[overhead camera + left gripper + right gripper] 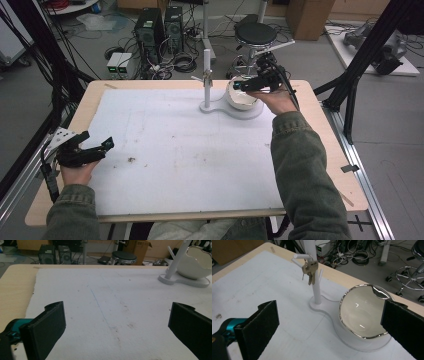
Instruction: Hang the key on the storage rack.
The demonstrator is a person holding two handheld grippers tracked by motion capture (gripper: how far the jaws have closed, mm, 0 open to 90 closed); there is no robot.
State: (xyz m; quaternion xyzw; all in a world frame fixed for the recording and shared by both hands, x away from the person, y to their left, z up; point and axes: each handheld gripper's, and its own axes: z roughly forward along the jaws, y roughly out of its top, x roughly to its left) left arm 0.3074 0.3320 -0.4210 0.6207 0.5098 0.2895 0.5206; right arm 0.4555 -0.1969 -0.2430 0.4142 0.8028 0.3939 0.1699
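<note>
My right gripper (pixel 239 86) hovers jaws apart over the silver-rimmed white bowl (pixel 362 315) beside the brass keys (pixel 309 271) — my left gripper (pixel 95 147), open too, rests on the stained white mat (pixel 175 150); cables litter the floor beyond.

Grey floor behind the table holds computer towers (pixel 159 26), tangled cables (pixel 177 62), a black stool (pixel 255 34) and cardboard boxes (pixel 310 16).

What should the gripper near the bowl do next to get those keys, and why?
Probably ease the right gripper left toward the keys. They hang from a peg on the white stand, while the open jaws sit nearer the bowl with nothing between them.
</note>
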